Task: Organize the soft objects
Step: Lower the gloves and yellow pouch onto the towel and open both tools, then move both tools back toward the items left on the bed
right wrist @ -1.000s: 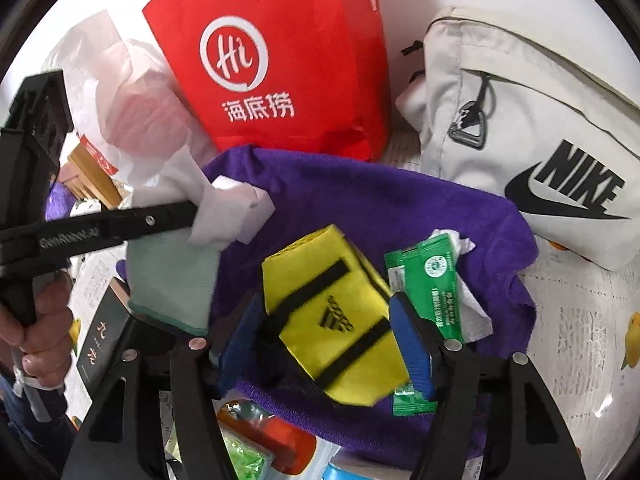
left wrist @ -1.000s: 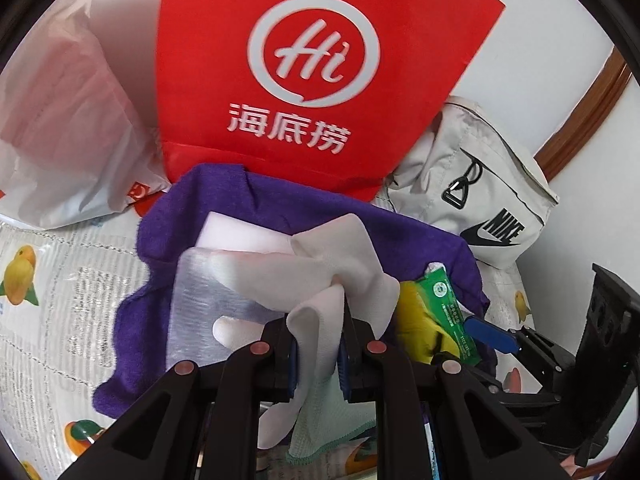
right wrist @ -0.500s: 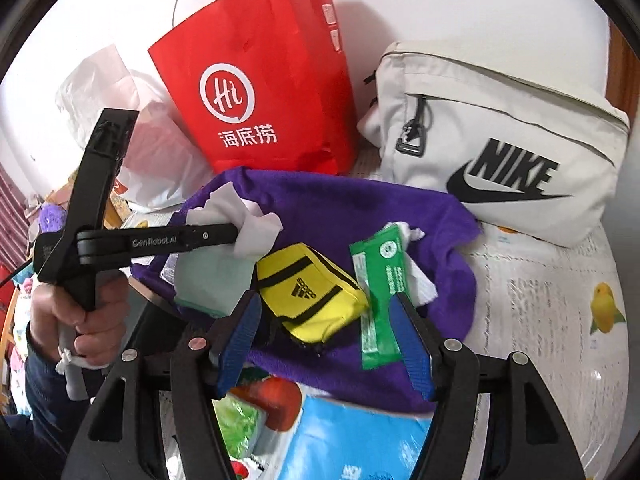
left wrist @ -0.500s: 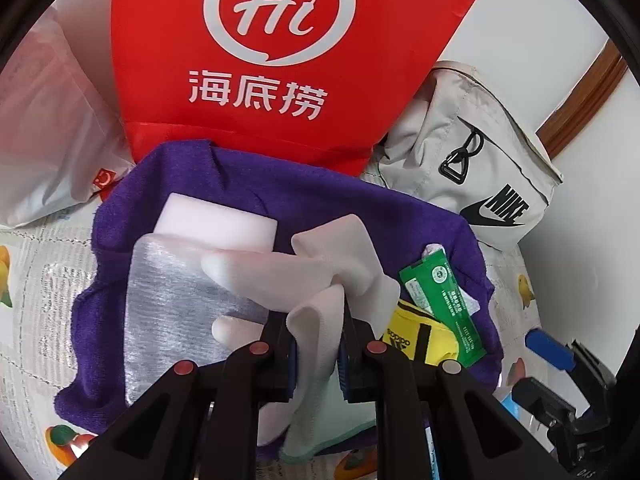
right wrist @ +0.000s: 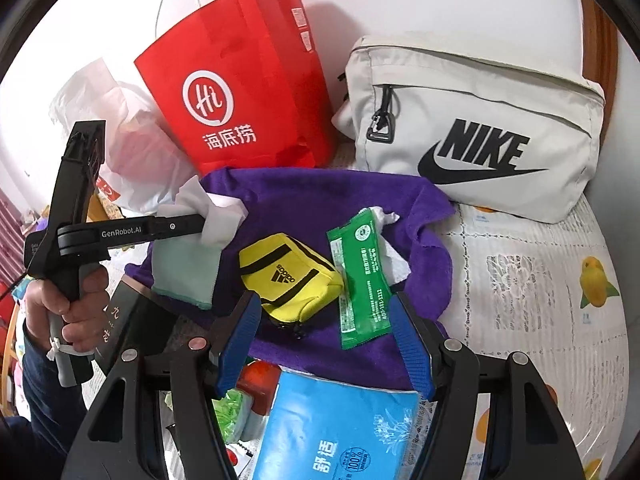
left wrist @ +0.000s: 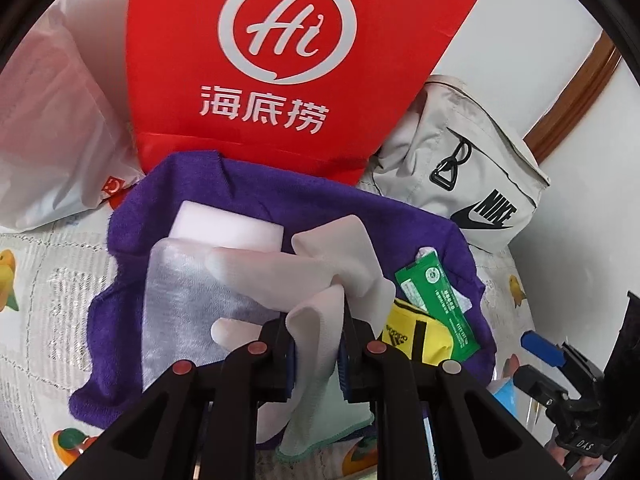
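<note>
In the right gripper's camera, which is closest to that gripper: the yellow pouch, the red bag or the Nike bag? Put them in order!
From the right gripper:
1. Yellow pouch, just ahead of the open fingers, on the purple towel.
2. Nike bag, far right, behind the towel.
3. Red bag, far left; too close to call with the Nike bag.

The towel (right wrist: 320, 196) was purple cloth, matt and fuzzy. The glove (left wrist: 320, 280) looked like thin white knit with a pale green cuff. A silvery cloth (left wrist: 184, 312) under it had a soft sheen, beside a smooth white sponge (left wrist: 228, 228). The pouch (right wrist: 288, 280) was yellow woven fabric with black straps. The green sachet (right wrist: 360, 276) was glossy film. The red bag (right wrist: 240, 108) was smooth paper, creased; the plastic bag (right wrist: 132, 152) thin and translucent. The Nike bag (right wrist: 476, 128) was matt off-white cloth. The grippers' bodies were matt black plastic with ribbed blue pads (right wrist: 408, 344).
</note>
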Available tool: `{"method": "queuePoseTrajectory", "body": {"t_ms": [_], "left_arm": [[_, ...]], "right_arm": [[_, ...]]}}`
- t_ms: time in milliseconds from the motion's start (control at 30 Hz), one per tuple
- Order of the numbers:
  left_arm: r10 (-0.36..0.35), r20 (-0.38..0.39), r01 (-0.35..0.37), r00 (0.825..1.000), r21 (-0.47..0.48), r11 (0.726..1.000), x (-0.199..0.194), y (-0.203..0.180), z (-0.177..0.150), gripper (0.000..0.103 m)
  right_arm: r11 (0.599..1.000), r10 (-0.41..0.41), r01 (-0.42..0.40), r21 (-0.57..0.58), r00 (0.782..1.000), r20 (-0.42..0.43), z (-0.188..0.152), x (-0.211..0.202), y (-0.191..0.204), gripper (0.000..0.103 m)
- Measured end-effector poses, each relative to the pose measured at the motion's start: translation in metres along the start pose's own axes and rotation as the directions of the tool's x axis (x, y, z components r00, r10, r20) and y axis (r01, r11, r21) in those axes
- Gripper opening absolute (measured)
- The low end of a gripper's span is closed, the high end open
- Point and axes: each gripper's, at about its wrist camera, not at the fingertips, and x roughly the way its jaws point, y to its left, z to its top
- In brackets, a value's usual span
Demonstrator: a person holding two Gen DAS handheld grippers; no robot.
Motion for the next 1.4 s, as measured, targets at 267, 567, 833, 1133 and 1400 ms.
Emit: {"method": "queuePoseTrajectory", "body": {"t_ms": [267, 567, 833, 1133, 1400], "left_arm": [[0.056, 0.002, -0.056, 0.998, -0.002, 0.998, 0.015, -0.008, 0.003, 0.037], [0.104, 0.003, -0.104, 0.995, -0.042, 0.994, -0.005, -0.005, 0.002, 0.063], [0.092, 0.031, -0.09, 0.995, -0.037, 0.995, -0.046, -0.007, -0.015, 0.063], [0.094, 0.025, -0.094, 0.995, -0.002, 0.996, -0.078, -0.03, -0.061, 0.067], [0.133, 0.04, -0.133, 0.99, -0.003, 0.991, -0.102, -0.046, -0.106, 0.073]], "right_arm": [[1.0, -0.024, 0.024, 0.016, 0.999, -0.022, -0.012, -0.004, -0.006, 0.066], [1.0, -0.009, 0.01, 0.021, 0.999, -0.035, -0.019, -0.011, -0.001, 0.066], [1.0, -0.002, 0.001, -0.009, 0.999, -0.032, -0.036, -0.032, 0.013, 0.066], [1.0, -0.006, 0.006, -0.002, 1.0, -0.024, -0.063, -0.064, 0.018, 0.067], [1.0, -0.004, 0.003, -0.023, 1.0, -0.018, -0.09, -0.088, 0.028, 0.067]]}}
